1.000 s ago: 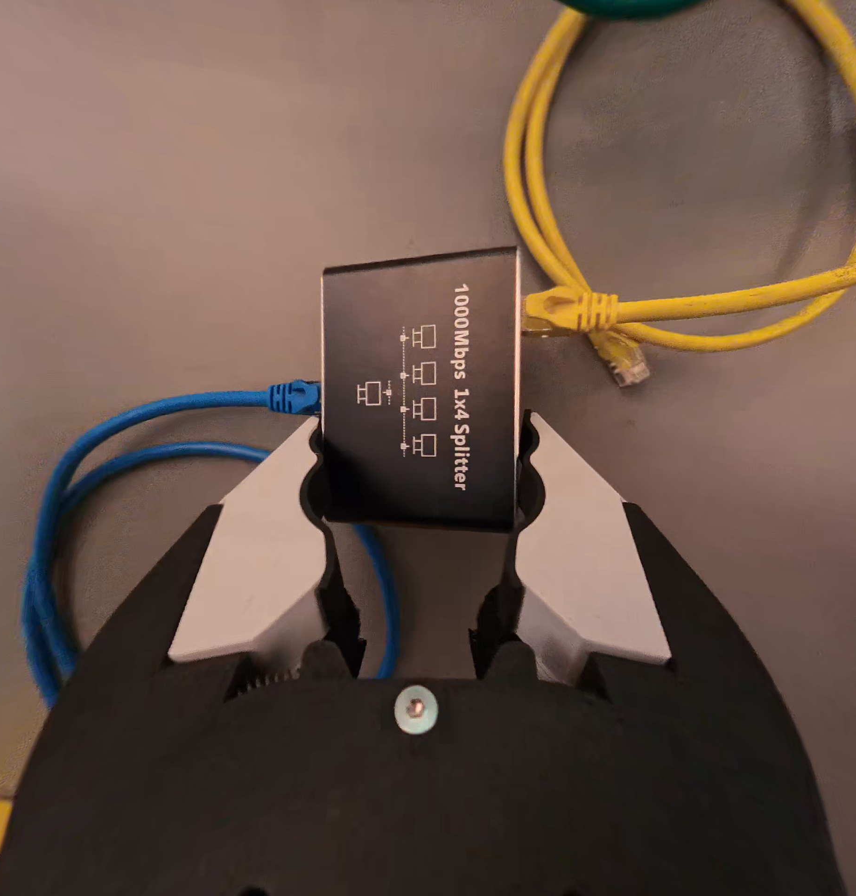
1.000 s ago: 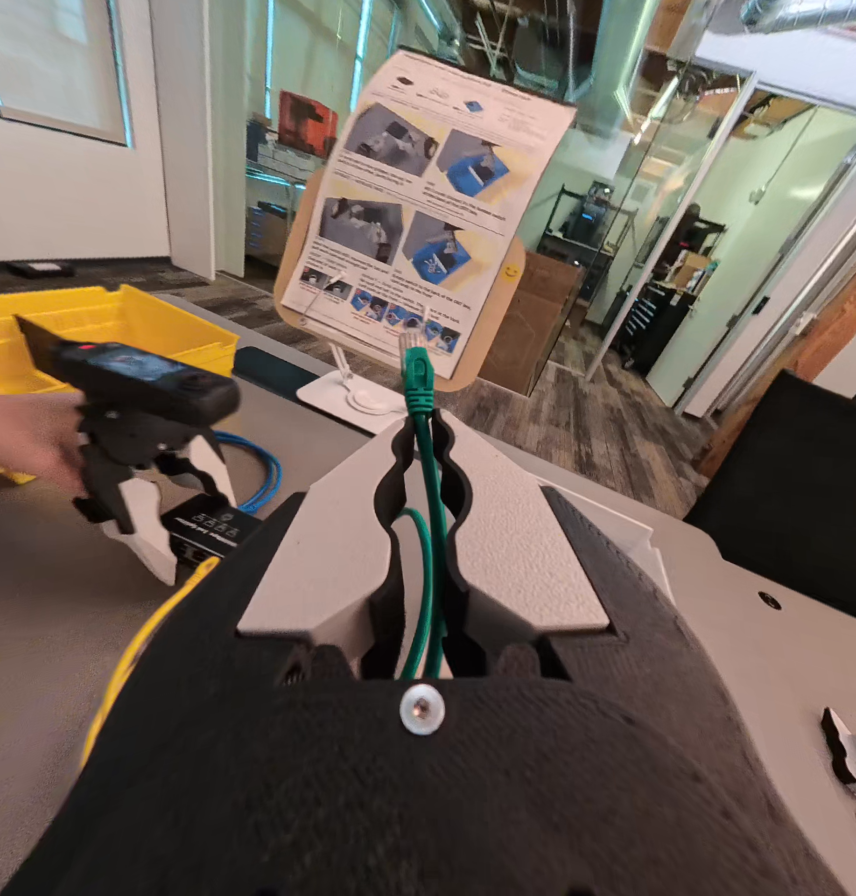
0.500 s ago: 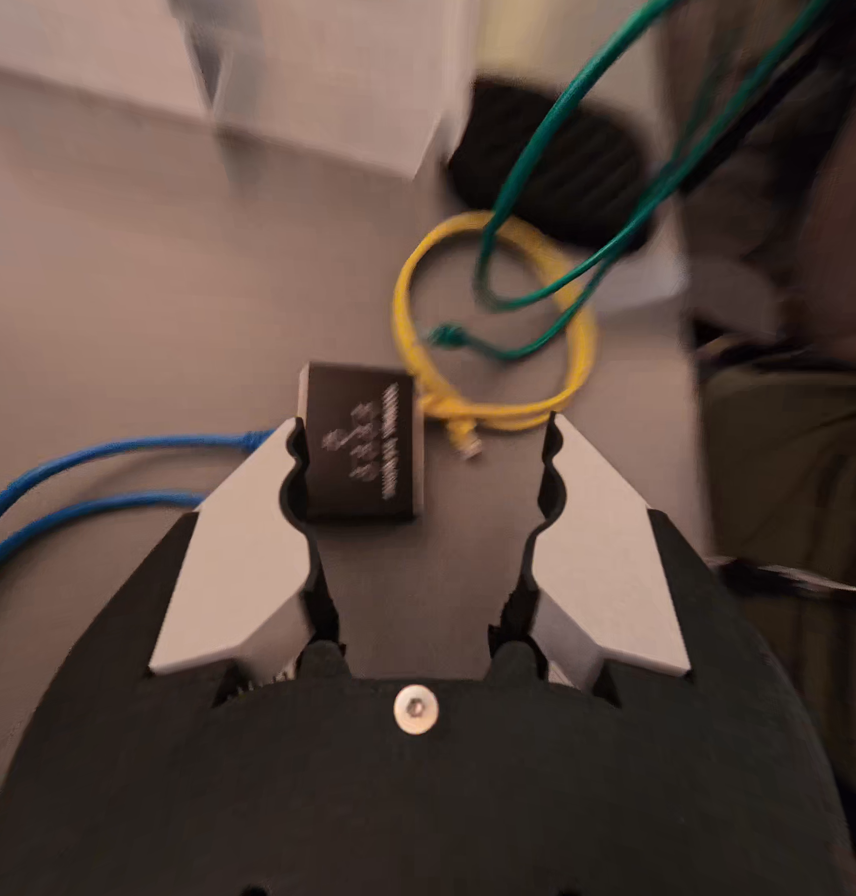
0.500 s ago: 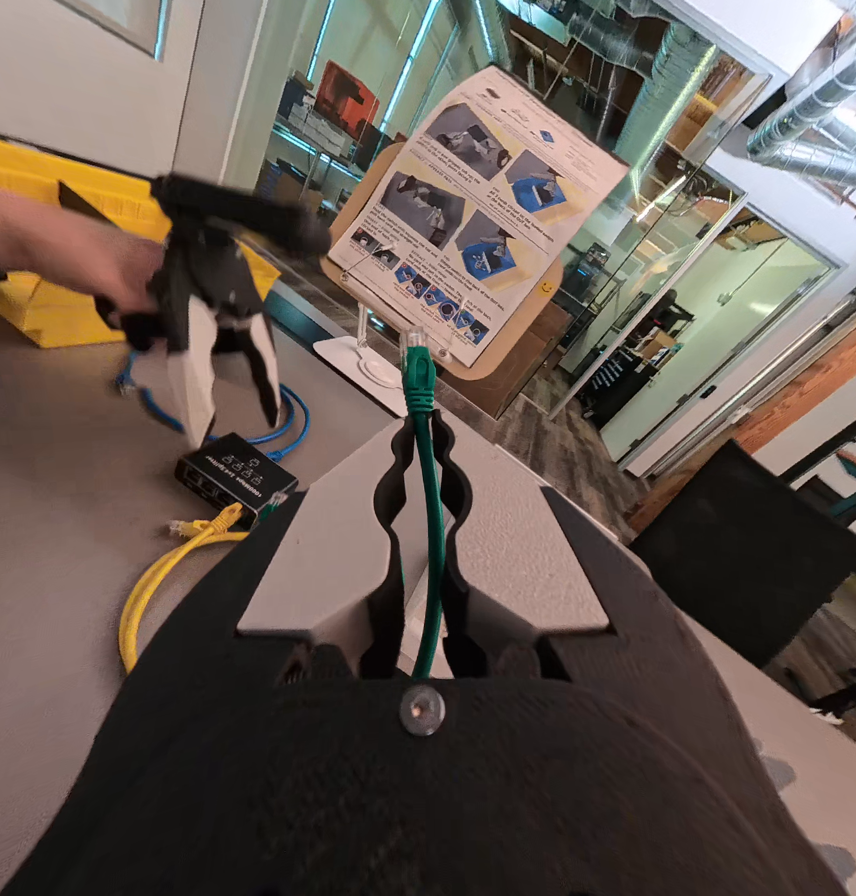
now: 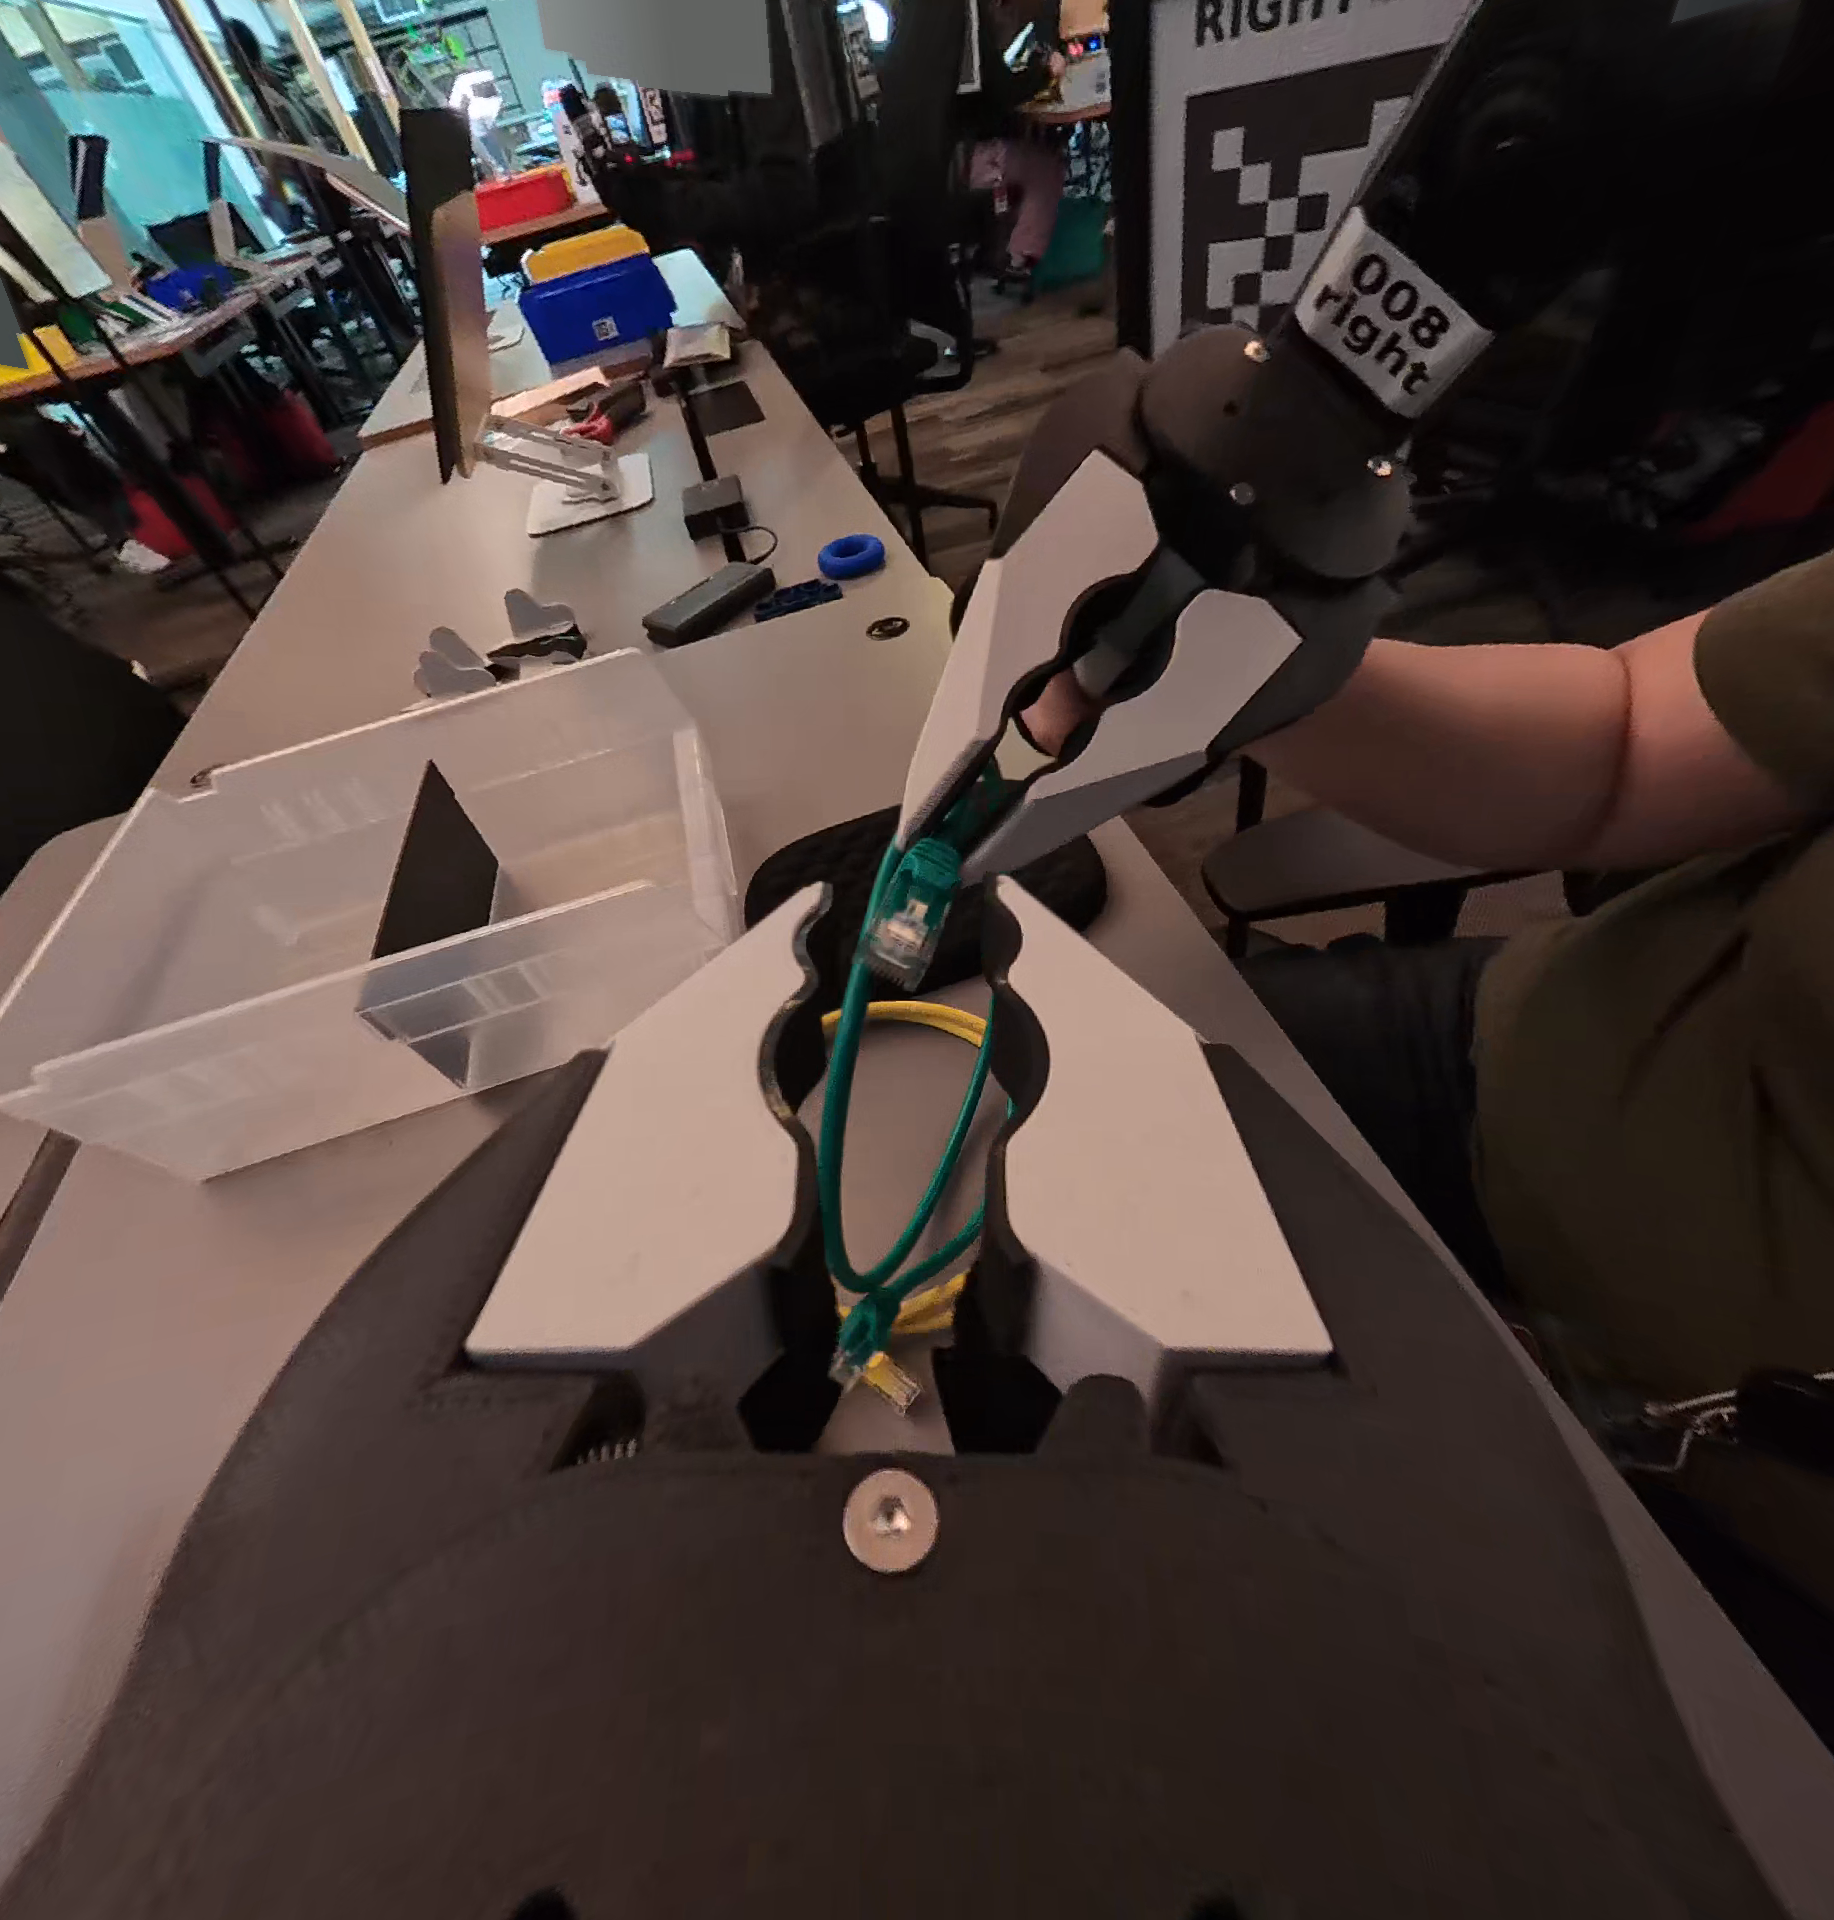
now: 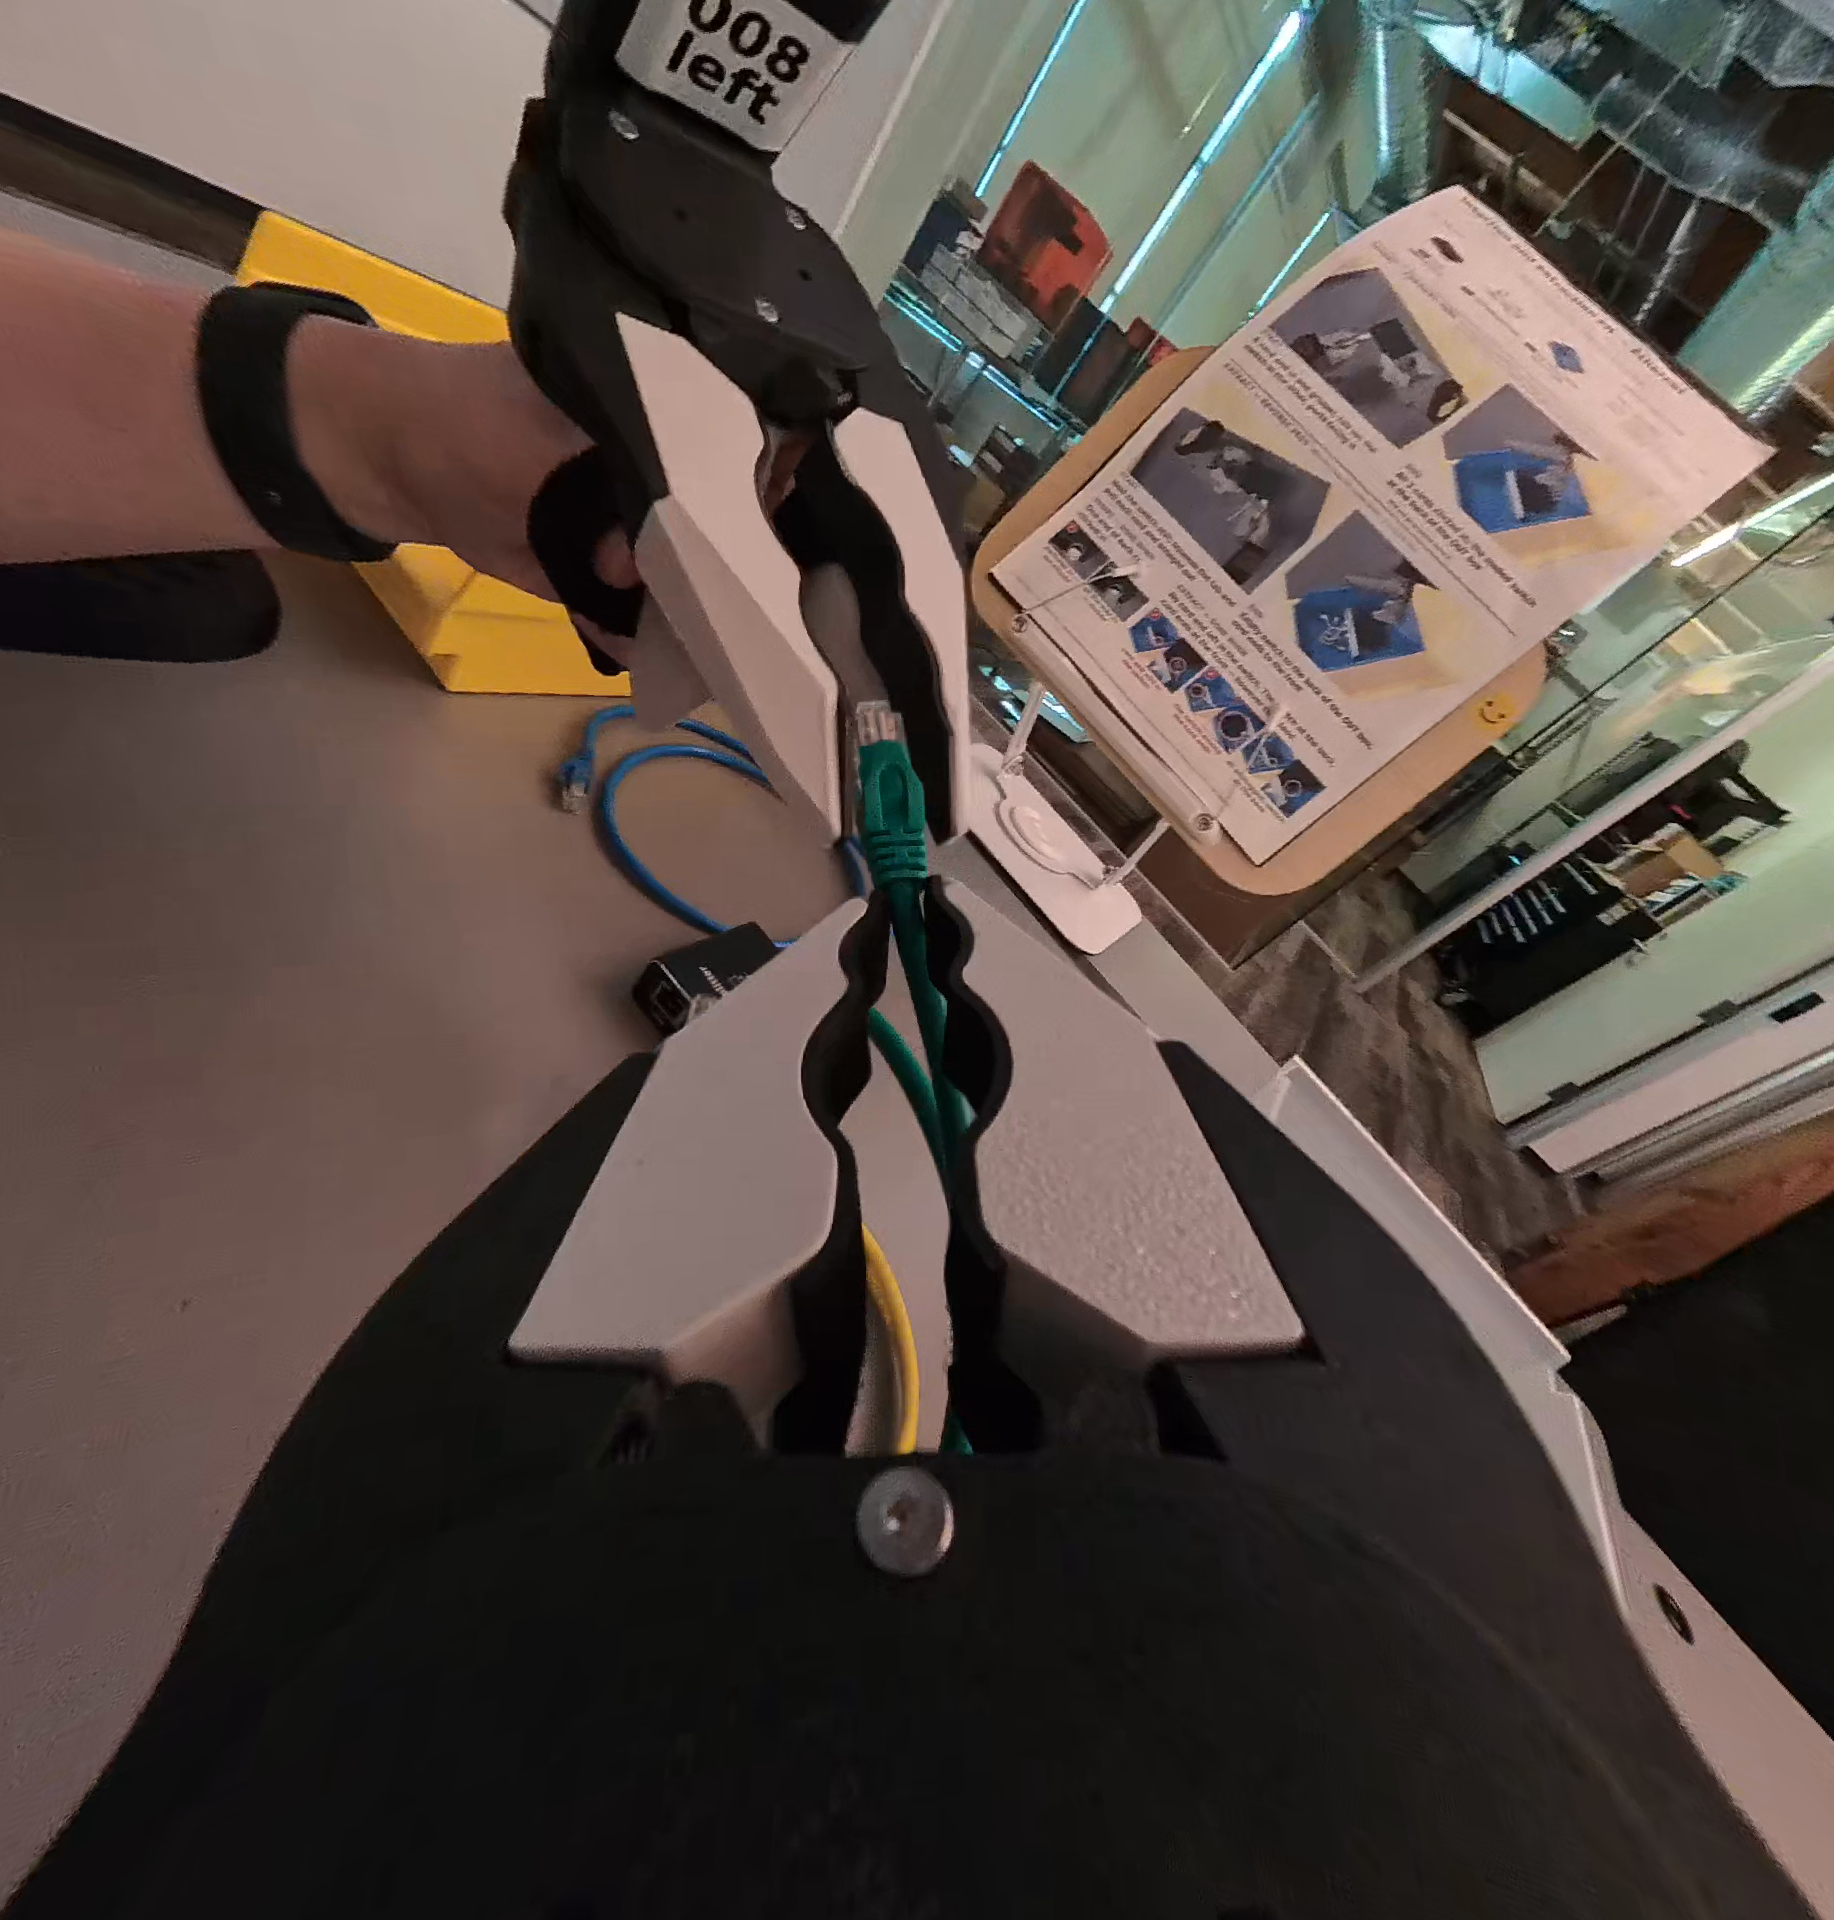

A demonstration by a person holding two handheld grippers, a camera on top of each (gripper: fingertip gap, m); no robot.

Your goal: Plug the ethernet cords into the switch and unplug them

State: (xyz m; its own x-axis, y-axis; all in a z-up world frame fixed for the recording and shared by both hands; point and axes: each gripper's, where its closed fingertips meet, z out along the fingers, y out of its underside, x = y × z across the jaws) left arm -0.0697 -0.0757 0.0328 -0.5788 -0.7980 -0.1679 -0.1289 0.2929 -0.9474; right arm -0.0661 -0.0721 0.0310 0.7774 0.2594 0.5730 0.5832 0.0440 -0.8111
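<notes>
My left gripper [image 6: 871, 769] is open, its fingers flanking the clear plug of the green cord [image 6: 892, 805]. My right gripper [image 5: 954, 831] pinches that cord just behind the plug. This looks like a mid-air handover. The switch [image 6: 700, 975] lies below on the table [image 6: 217, 1039], blue cord [image 6: 664, 821] beside it. Next, I should close my left gripper squarely; the table edge is near on the right.

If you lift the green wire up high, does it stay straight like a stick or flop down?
Probably flops. The green cord already droops in a loose loop below the right tool that pinches it. Only the short bit by its plug looks straight. It likely weighs little, since a pinch at the tips holds it.
</notes>
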